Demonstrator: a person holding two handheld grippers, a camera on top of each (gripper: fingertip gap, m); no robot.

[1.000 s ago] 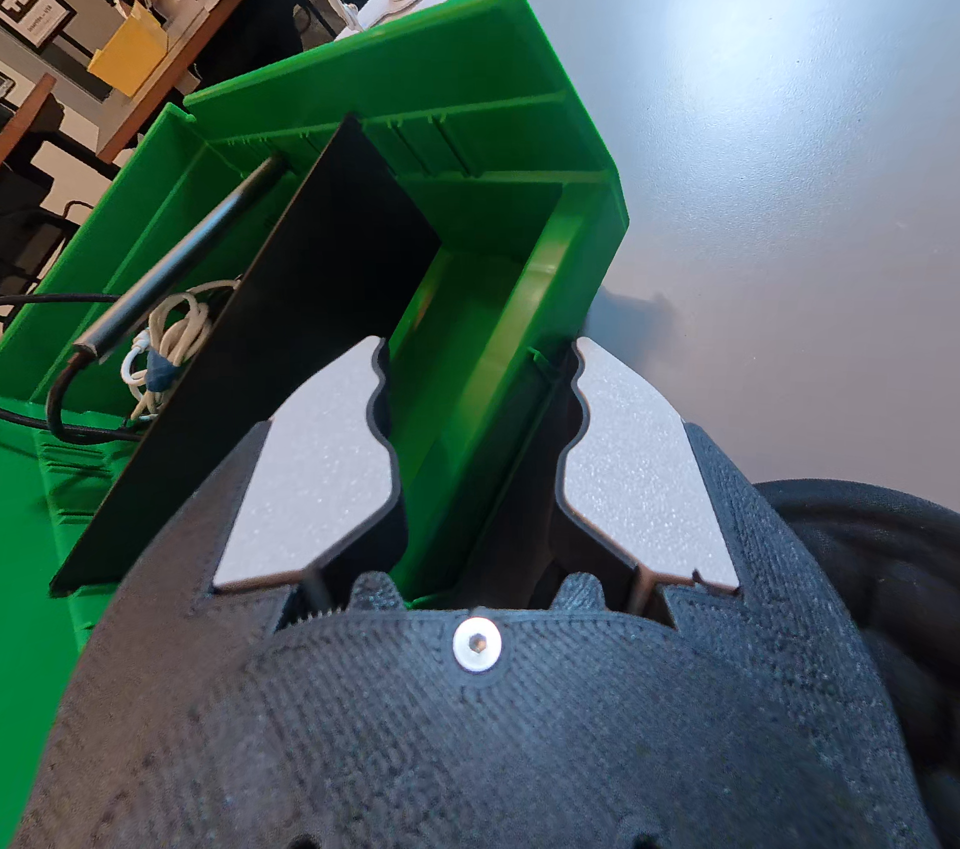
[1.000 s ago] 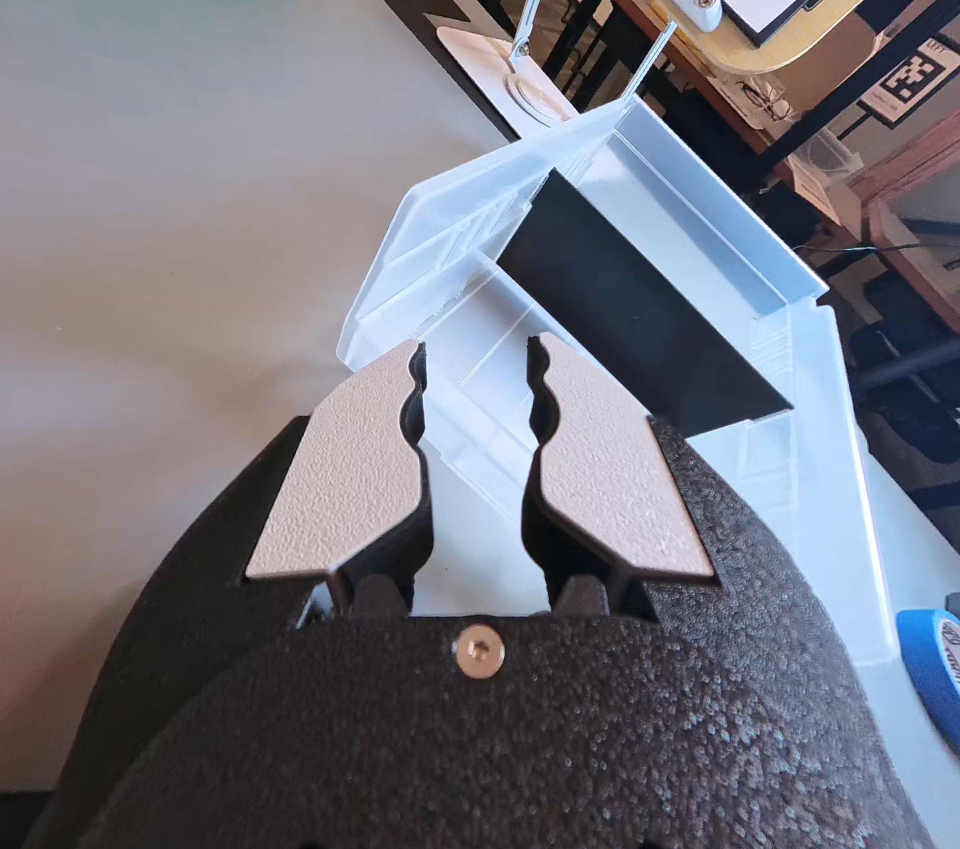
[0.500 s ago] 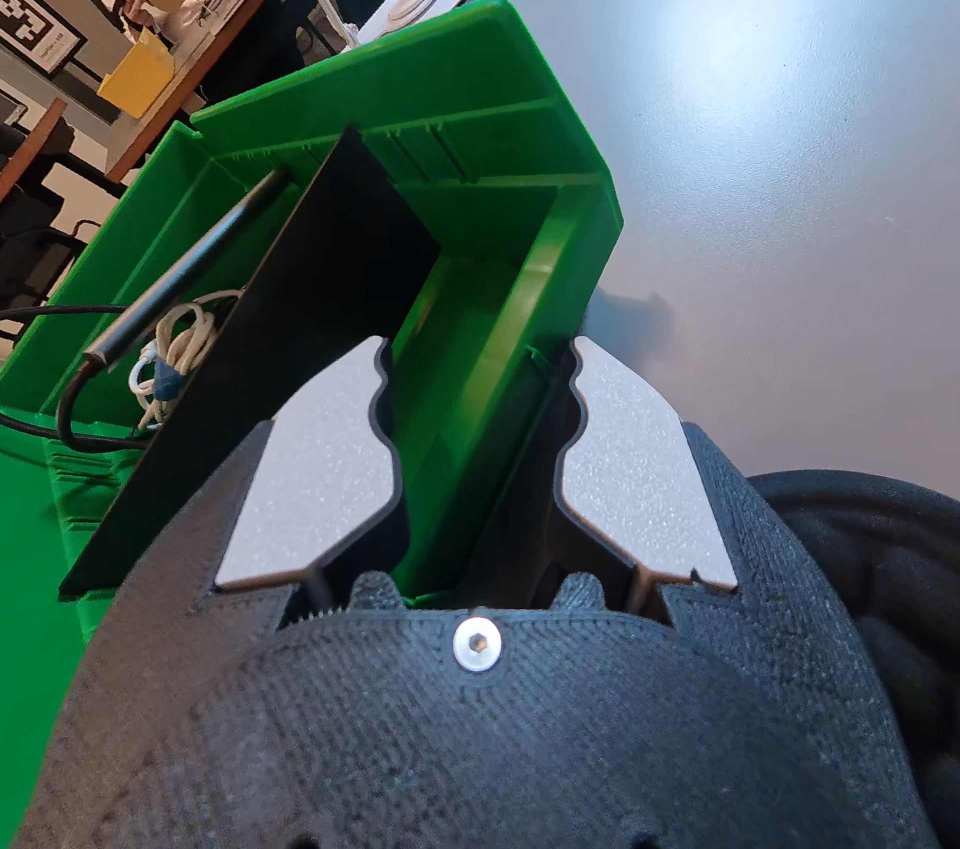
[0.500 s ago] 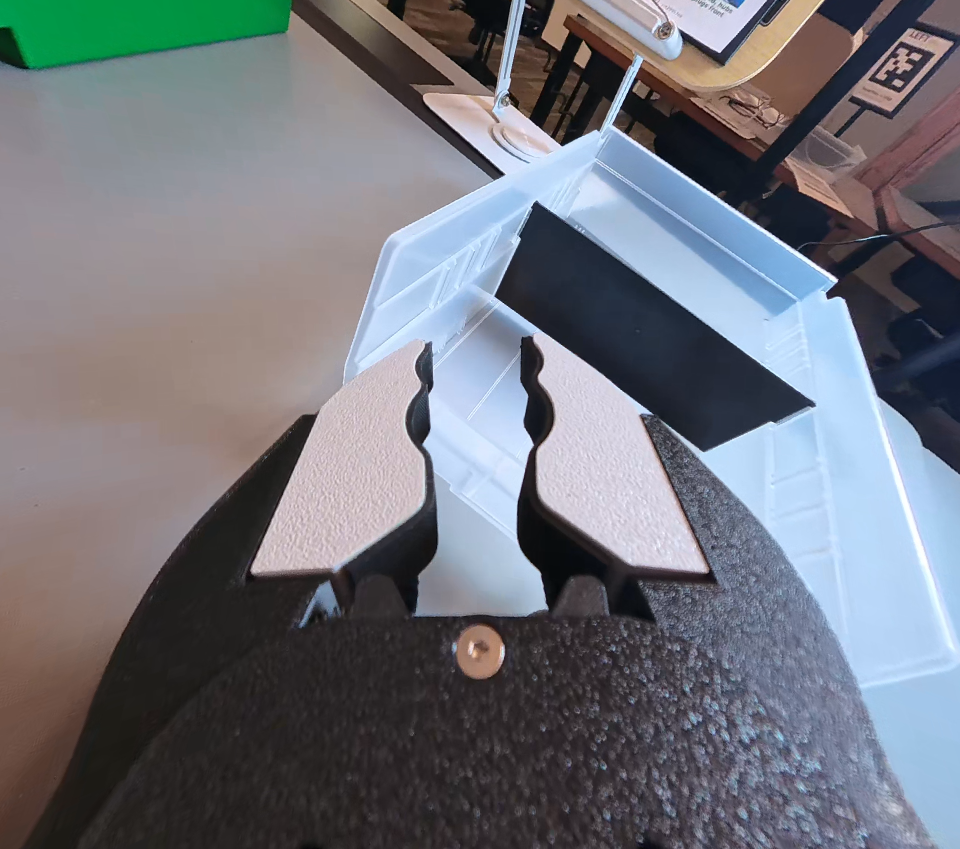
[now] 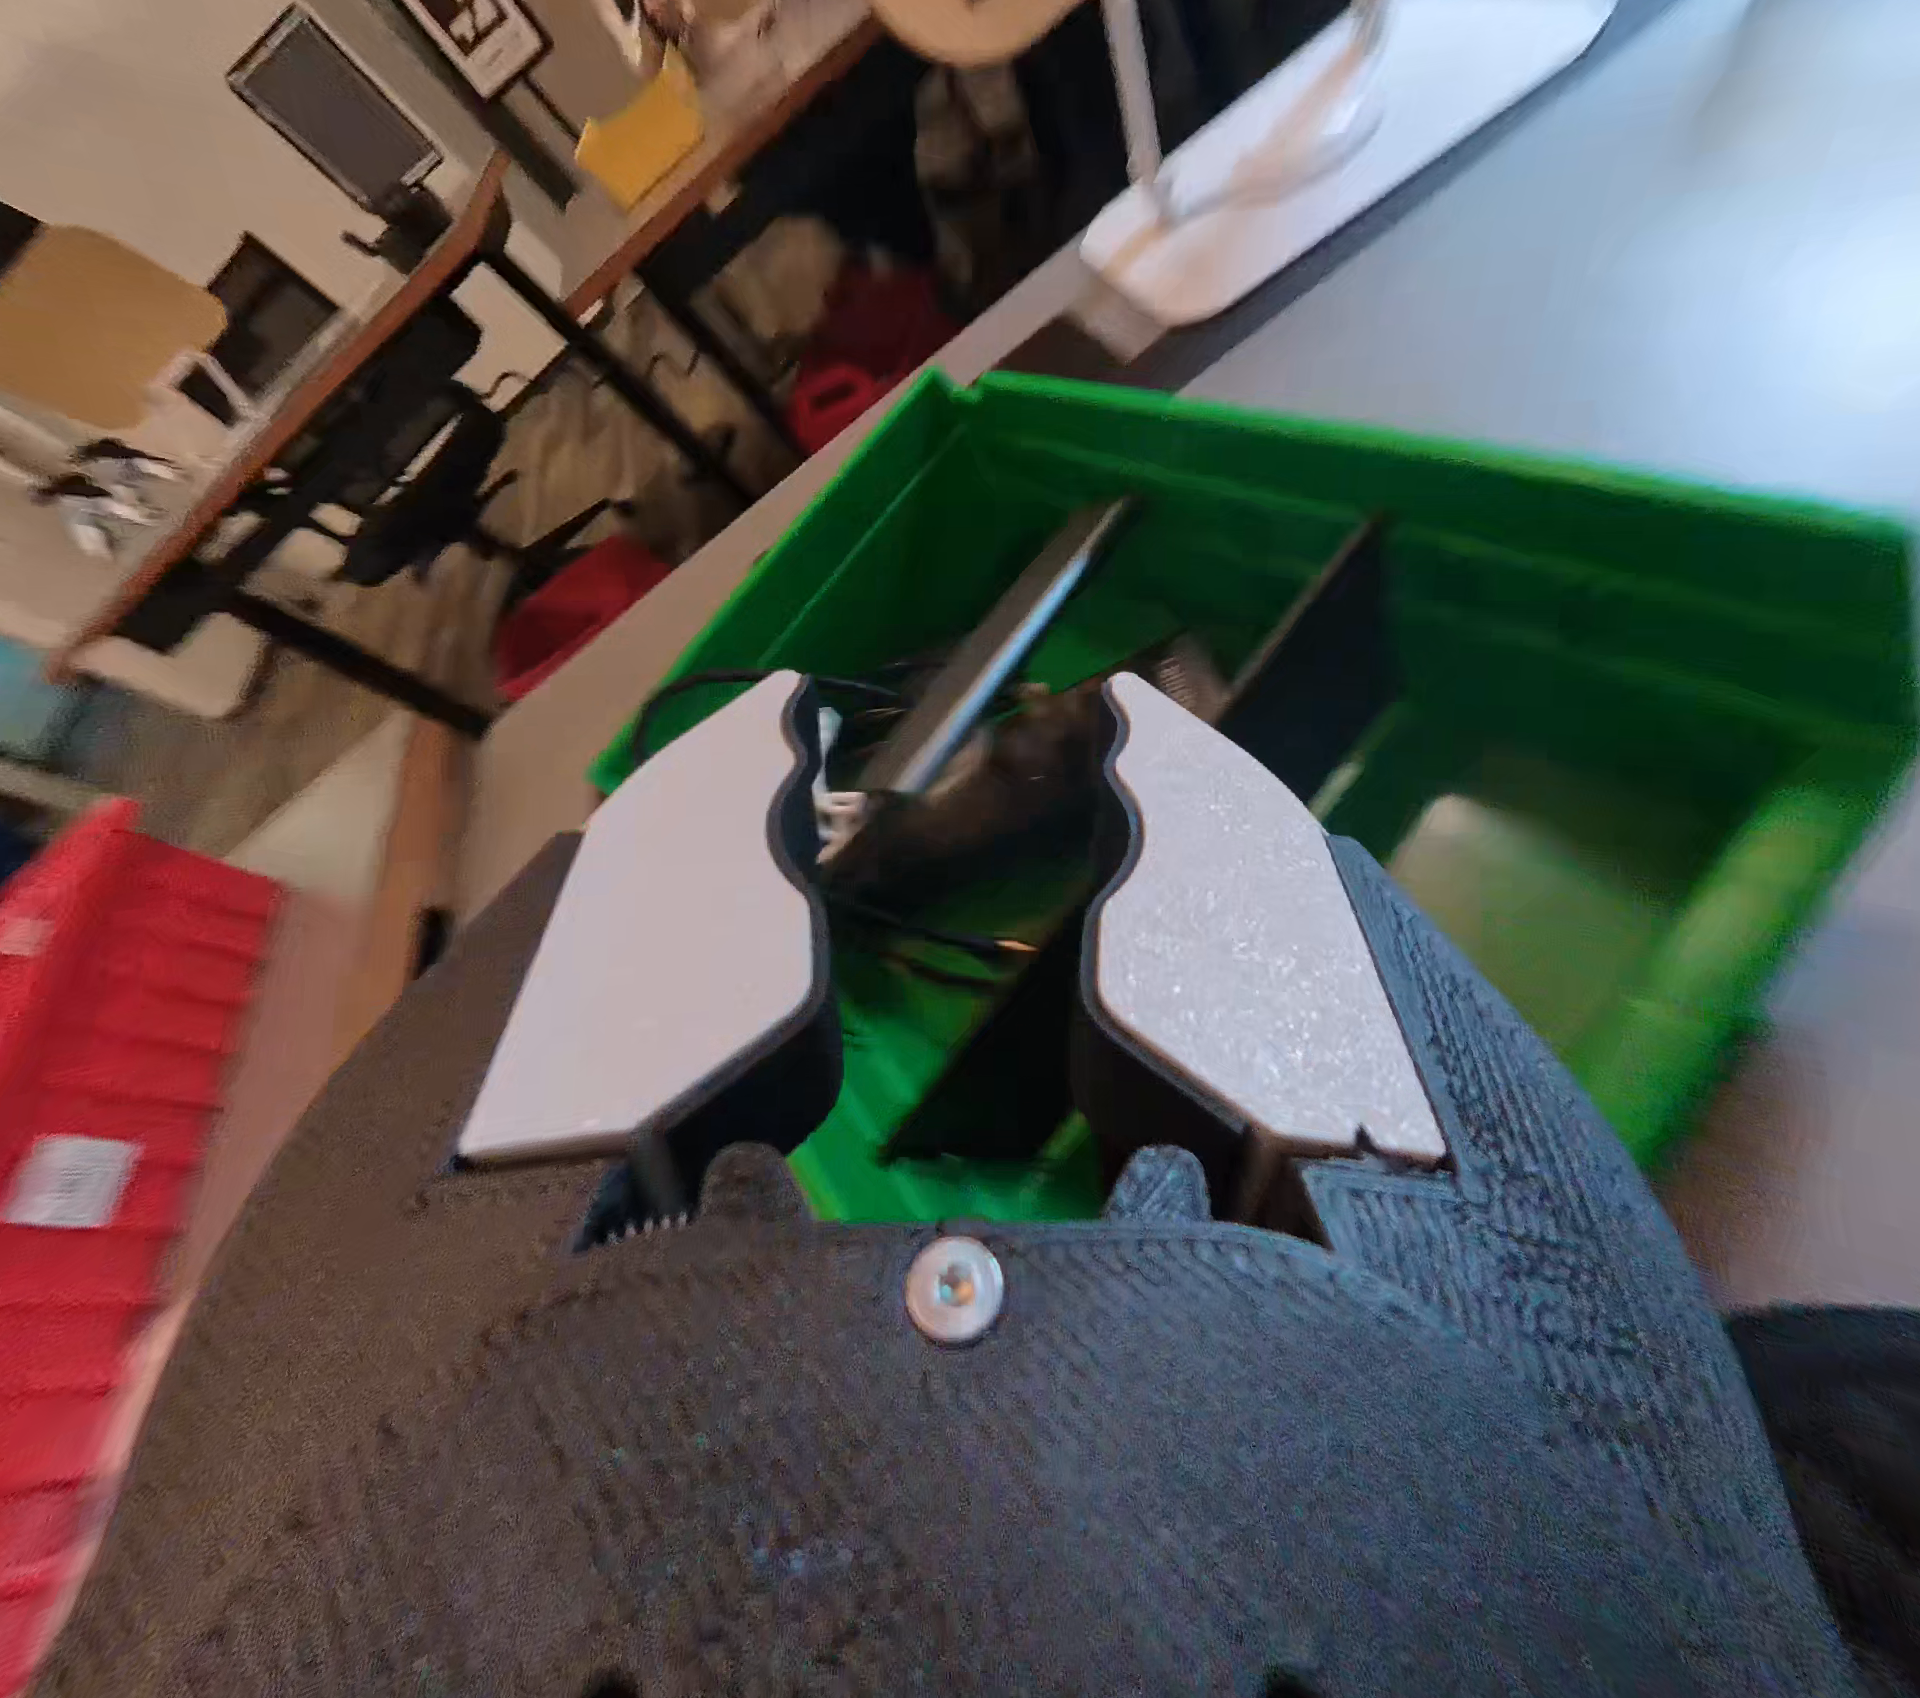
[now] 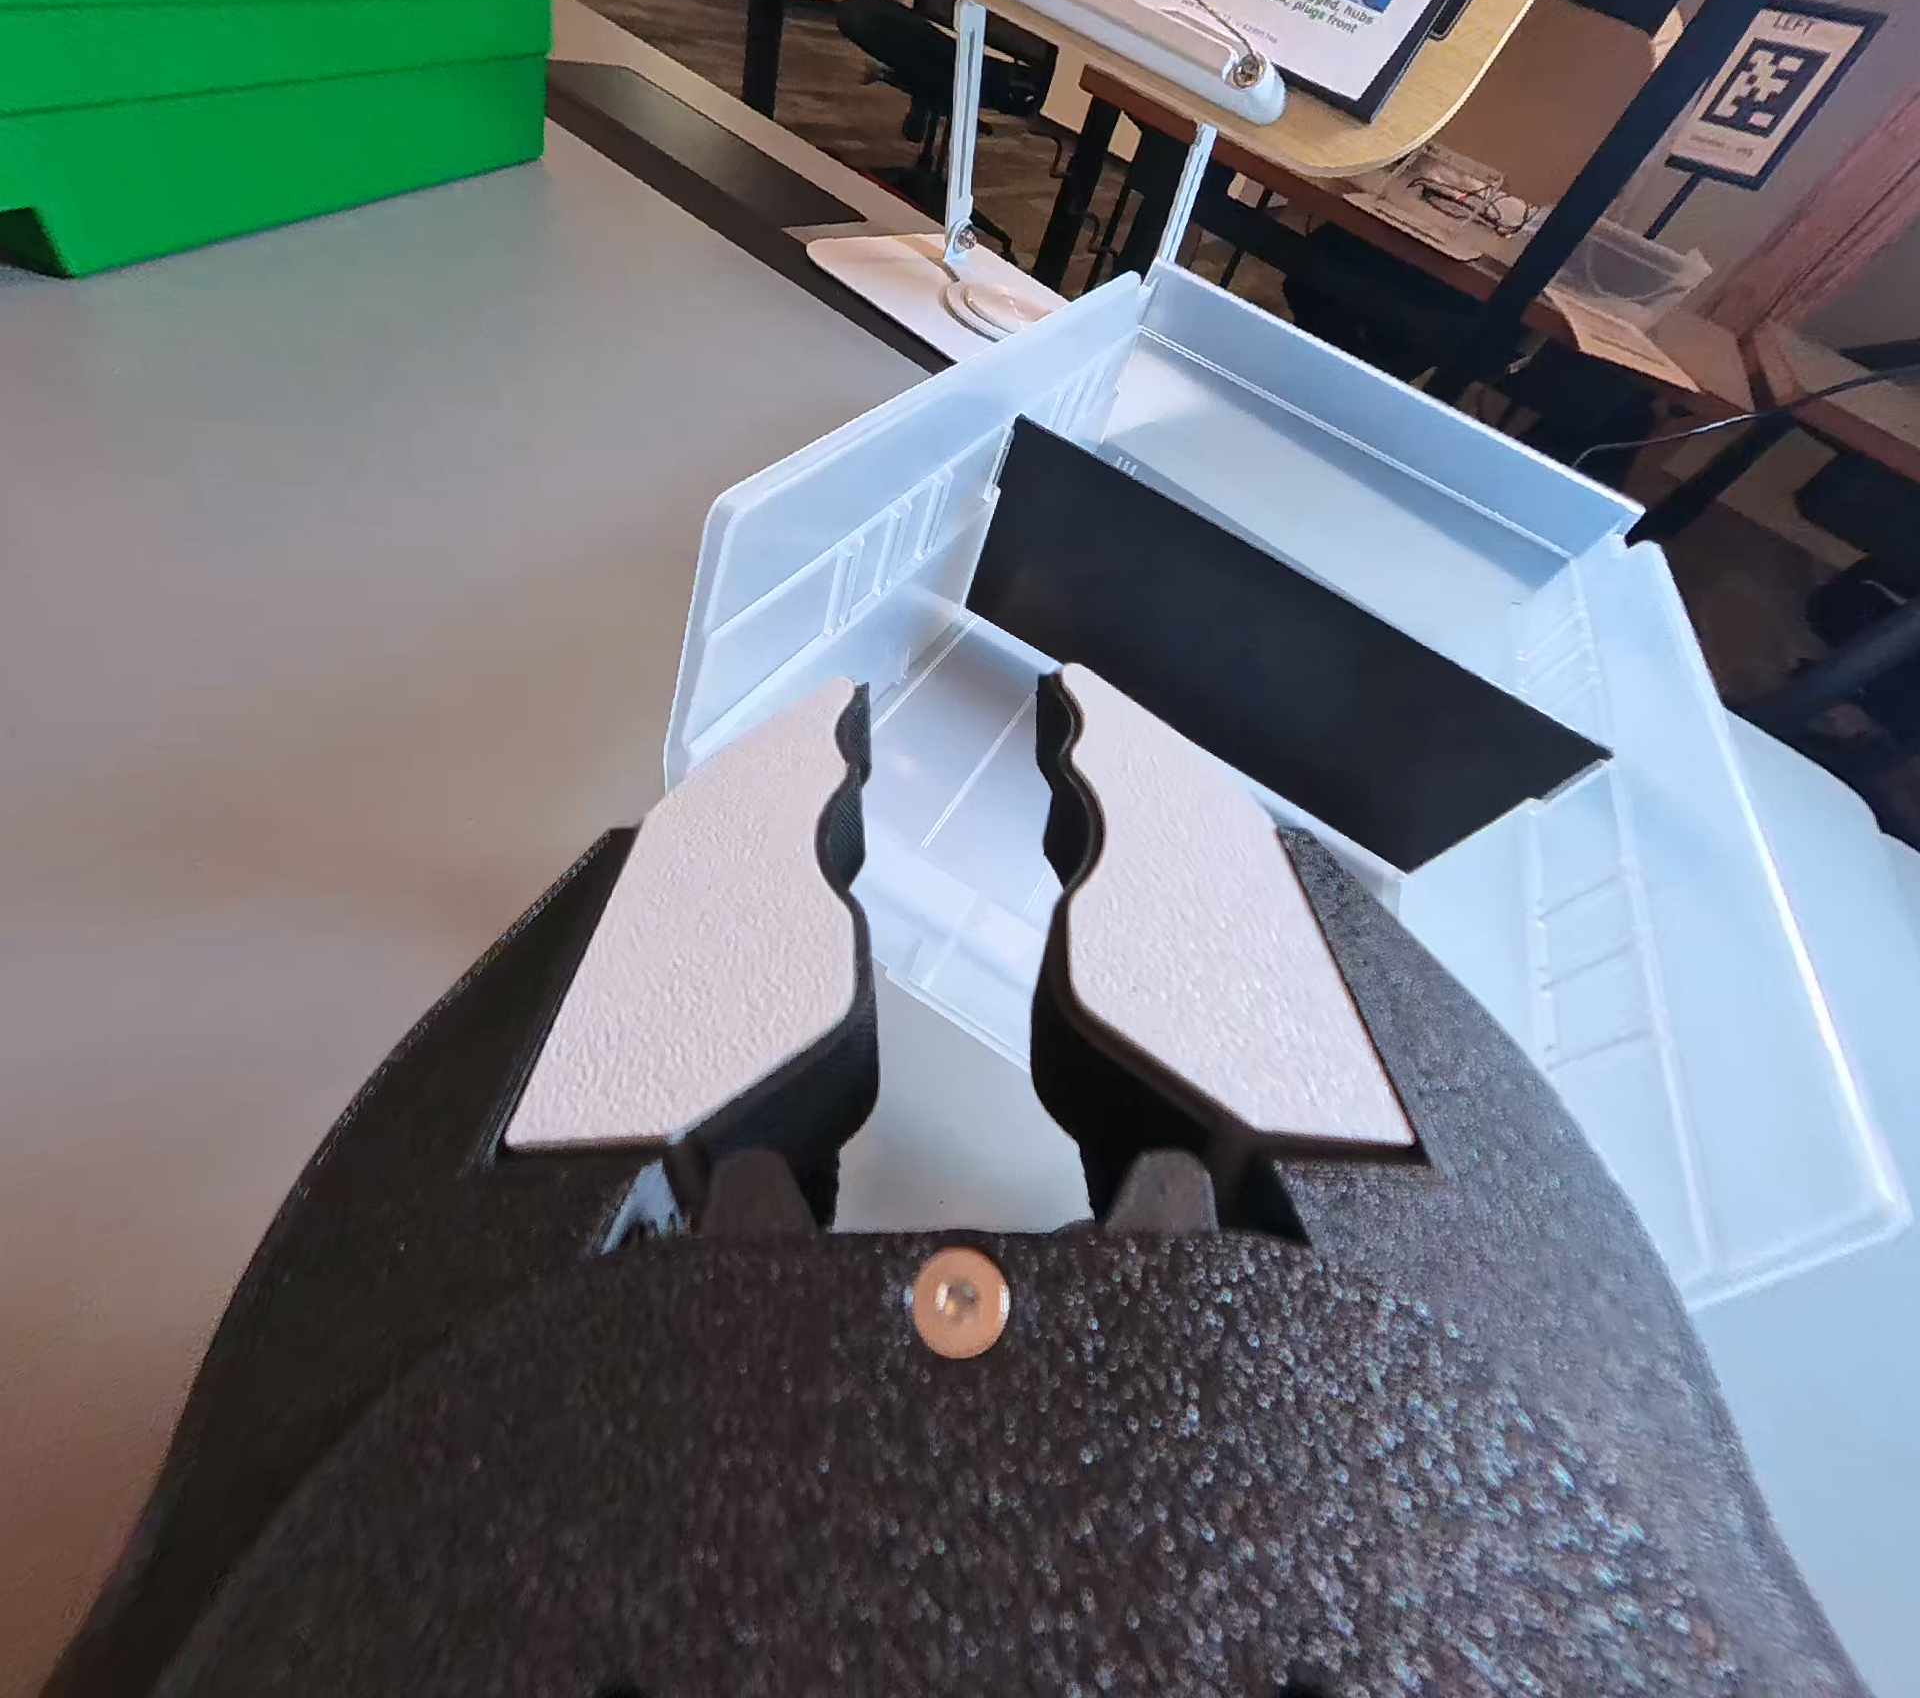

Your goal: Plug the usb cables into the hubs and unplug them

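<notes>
While both tools hang over their bins with nothing gripped, the job looks barely begun. Left hand-held gripper (image 5: 951,749) is spread wide and empty, lower centre of its frame, aimed into the green bin (image 5: 1714,609). Between its fingers sits a slim grey hub (image 5: 997,661) leaning among dark cables (image 5: 935,827), left of a black divider (image 5: 1320,609). A bit of white cable (image 5: 831,801) peeks beside the left finger. Right hand-held gripper (image 6: 951,708) is parted too, holding nothing, over a clear bin (image 6: 831,568) whose visible compartments look bare around its own divider (image 6: 1247,651). Nothing looks plugged yet, I judge. Motion blur smears the left view; ports and plugs can't be made out, and the fingers cover part of the tangle.
</notes>
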